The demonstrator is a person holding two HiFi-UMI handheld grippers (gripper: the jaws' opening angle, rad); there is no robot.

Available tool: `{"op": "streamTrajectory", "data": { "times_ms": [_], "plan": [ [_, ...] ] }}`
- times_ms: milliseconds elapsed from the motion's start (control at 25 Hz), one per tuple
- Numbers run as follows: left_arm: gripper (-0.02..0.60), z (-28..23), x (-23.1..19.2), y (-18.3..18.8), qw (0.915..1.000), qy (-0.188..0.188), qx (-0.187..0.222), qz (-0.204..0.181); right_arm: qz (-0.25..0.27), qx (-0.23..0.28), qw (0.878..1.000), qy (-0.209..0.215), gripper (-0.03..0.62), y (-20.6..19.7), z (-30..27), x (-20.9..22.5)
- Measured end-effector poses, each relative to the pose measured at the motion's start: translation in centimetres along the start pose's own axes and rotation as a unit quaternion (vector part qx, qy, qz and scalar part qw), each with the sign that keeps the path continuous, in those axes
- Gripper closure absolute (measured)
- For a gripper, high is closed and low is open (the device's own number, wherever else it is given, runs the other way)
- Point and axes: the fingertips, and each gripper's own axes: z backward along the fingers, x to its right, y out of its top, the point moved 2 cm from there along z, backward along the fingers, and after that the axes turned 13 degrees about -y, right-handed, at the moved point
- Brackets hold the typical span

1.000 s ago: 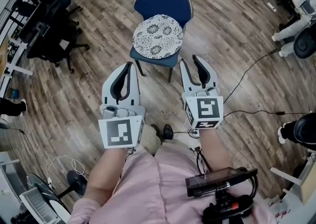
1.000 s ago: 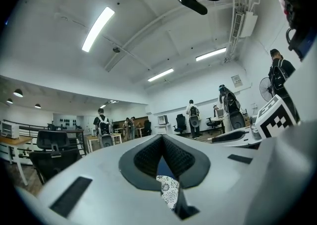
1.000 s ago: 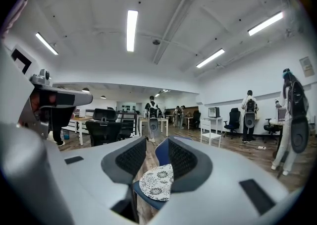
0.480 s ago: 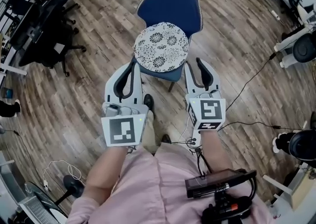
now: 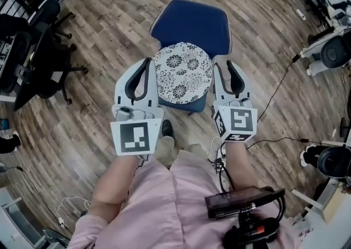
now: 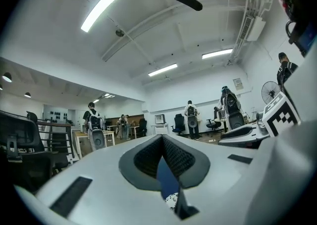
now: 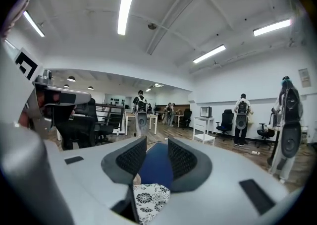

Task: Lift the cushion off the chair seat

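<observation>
A round white cushion (image 5: pixel 182 72) with a dark floral print lies on the seat of a blue chair (image 5: pixel 192 23). My left gripper (image 5: pixel 145 64) hovers beside the cushion's left edge, and its jaws meet at the tips with nothing held. My right gripper (image 5: pixel 226 66) hovers beside the cushion's right edge, its jaws a little apart and empty. The left gripper view shows a sliver of blue chair (image 6: pixel 166 179) and a speck of cushion (image 6: pixel 172 200) behind the left gripper (image 6: pixel 161 142). In the right gripper view the right gripper (image 7: pixel 157 149) frames the chair (image 7: pixel 156 169) and the cushion (image 7: pixel 151 201).
Black office chairs (image 5: pixel 33 61) stand on the wooden floor at the left. A cable (image 5: pixel 279 89) runs over the floor at the right, near white equipment (image 5: pixel 329 39). The person's shoe (image 5: pixel 167 128) is just in front of the chair. People stand far back in the room.
The person has stepped closer to the chair. Both grippers have moved forward from in front of the seat to either side of the cushion.
</observation>
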Motion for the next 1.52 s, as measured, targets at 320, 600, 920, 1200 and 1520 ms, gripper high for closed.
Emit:
{"op": "streamTrajectory", "data": {
  "times_ms": [320, 600, 920, 1200, 1520],
  "plan": [
    [0.571, -5.1, -3.1, 0.5, 0.9997, -0.021, 0.008, 0.004, 0.005, 0.004, 1.0, -0.026, 0.459, 1.9, -4.8, 1.0],
    [0.571, -10.7, -3.6, -2.4, 0.9984, -0.042, -0.034, 0.013, -0.002, -0.029, 0.999, -0.036, 0.459, -0.6, -9.1, 3.0],
    [0.571, -16.7, -3.0, -11.2, 0.9912, -0.056, -0.113, 0.039, -0.027, -0.116, 0.993, -0.027, 0.459, -10.3, -14.0, 5.8],
    [0.571, -20.3, -1.5, -20.5, 0.984, -0.07, -0.158, 0.042, -0.039, -0.181, 0.982, -0.023, 0.459, -21.4, -17.4, 6.6],
    [0.571, -21.8, 1.3, -30.5, 0.9716, -0.097, -0.211, 0.045, -0.052, -0.249, 0.967, -0.019, 0.457, -34.0, -17.7, 6.4]
  ]
}}
